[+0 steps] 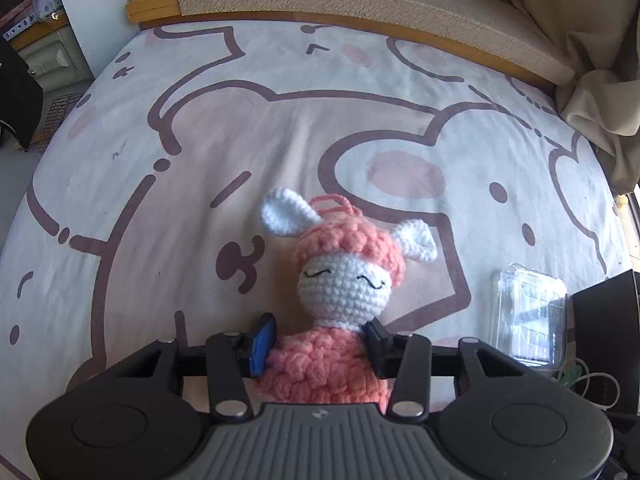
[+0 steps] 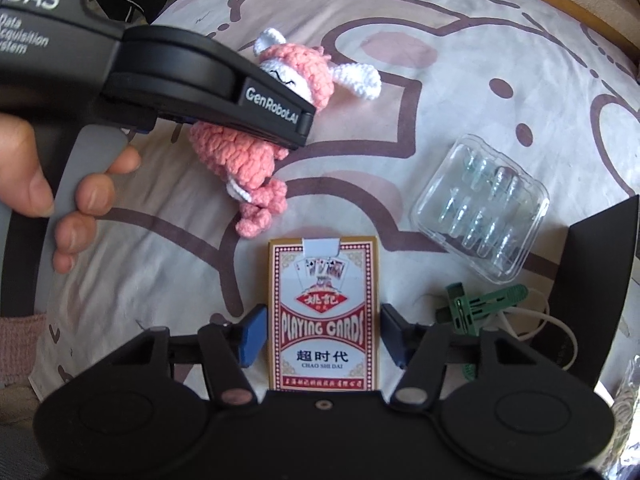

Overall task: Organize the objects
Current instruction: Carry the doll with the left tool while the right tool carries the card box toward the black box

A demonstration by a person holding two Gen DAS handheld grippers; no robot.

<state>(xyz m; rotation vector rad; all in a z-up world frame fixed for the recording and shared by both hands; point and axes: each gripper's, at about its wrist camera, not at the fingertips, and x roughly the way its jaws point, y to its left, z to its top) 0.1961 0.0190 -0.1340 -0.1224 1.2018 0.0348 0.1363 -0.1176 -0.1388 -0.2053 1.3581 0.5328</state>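
A pink and white crochet doll lies on the bear-print bedsheet. My left gripper has its fingers on both sides of the doll's pink body, pressed into the yarn. In the right wrist view the doll lies under the left gripper's body. A red playing-card box lies between the fingers of my right gripper. Small gaps show on both sides of the box, so the jaws stand open around it.
A clear plastic case lies right of the doll and also shows in the left wrist view. A green clip and white cord lie by a black box. A cardboard scratcher borders the bed's far edge.
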